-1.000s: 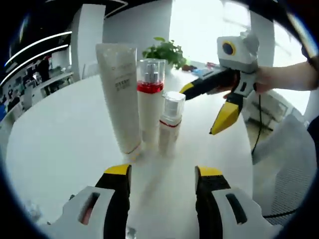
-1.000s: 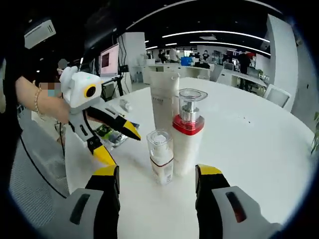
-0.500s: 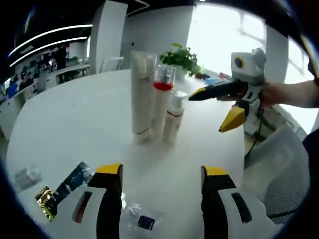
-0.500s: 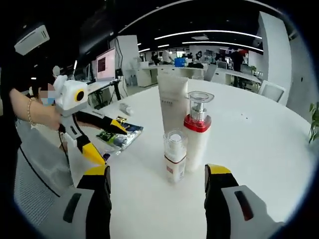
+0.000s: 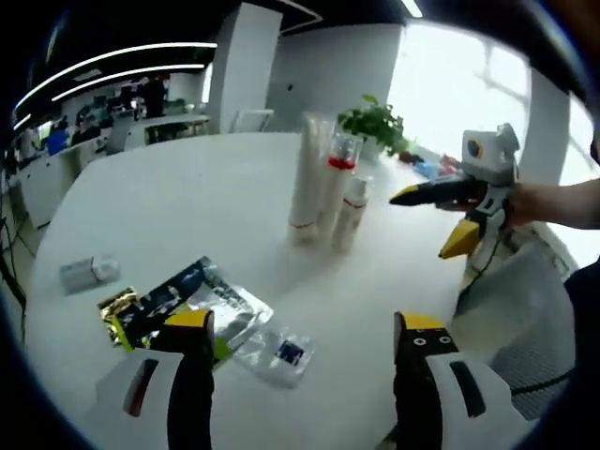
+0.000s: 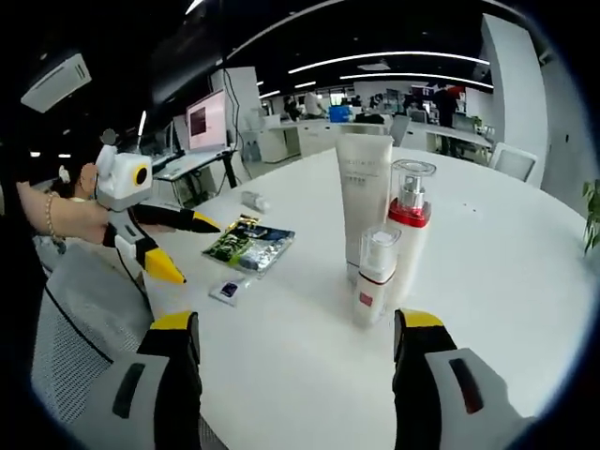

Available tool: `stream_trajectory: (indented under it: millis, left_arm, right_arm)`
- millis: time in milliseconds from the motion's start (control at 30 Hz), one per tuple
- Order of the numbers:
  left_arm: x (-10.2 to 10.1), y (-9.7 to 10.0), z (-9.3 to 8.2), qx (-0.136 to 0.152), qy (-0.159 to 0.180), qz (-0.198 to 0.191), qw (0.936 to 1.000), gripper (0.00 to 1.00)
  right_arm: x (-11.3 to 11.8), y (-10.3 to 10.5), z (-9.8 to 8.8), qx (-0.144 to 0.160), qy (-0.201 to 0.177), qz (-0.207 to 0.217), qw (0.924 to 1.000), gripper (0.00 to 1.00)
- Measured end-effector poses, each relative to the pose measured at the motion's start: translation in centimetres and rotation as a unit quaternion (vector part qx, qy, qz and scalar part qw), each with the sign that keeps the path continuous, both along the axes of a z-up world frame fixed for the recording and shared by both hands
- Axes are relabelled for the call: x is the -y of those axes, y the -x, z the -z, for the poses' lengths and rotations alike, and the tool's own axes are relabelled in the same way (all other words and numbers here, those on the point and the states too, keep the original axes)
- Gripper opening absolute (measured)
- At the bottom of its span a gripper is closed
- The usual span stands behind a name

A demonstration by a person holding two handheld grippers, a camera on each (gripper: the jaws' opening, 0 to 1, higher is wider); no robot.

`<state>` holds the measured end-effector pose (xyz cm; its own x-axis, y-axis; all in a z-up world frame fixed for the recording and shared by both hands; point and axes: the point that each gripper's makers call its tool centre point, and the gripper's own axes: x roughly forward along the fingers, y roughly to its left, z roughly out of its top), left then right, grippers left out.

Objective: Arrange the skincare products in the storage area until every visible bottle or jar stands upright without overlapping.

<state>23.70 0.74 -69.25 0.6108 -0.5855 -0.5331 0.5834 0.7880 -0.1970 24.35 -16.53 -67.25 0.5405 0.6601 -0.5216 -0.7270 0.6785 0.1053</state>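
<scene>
Three skincare products stand upright in a tight cluster on the round white desk: a tall white tube resting on its cap, a pump bottle with a red collar and clear cap just beside it, and a small bottle nearest the right gripper's camera. They sit close together, perhaps touching, but none leans on or lies across another, so the requested arrangement appears reached.

Both grippers hang well back from the cluster, likely so the bottles stay in plain sight and nothing gets knocked. The left gripper has its fingers spread wide and empty, and so does the right gripper. Each also shows in the other's view, held out at the desk's edge with yellow-tipped fingers parted.

Off to the side, near the desk's edge, lie flat foil sachets, a small clear packet and a little box, all well apart from the bottles.
</scene>
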Motion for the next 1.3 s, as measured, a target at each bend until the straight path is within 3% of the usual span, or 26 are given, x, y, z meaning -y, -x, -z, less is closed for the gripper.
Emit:
stream_trajectory:
  millis: [400, 733, 1000, 1300]
  left_arm:
    - [-3.5, 2.7, -1.0, -0.011, 0.004, -0.039, 0.9992, 0.84]
    - [-6.6, 4.8, 0.0, -0.031, 0.010, -0.073, 0.9968, 0.95]
    - [-6.7, 5.9, 0.1, -0.043, 0.010, -0.088, 0.9951, 0.99]
    - [-6.9, 5.3, 0.5, -0.045, 0.005, -0.089, 0.9950, 0.97]
  right_arm:
    - [0.5, 2.2, 0.8, -0.010, 0.004, 0.032, 0.9994, 0.92]
    - [1.3, 3.2, 1.3, -0.012, -0.003, 0.050, 0.9987, 1.00]
    - [2.0, 3.9, 2.4, -0.027, 0.001, 0.055, 0.9981, 1.00]
    - [2.2, 4.0, 2.8, -0.034, -0.001, 0.061, 0.9976, 1.00]
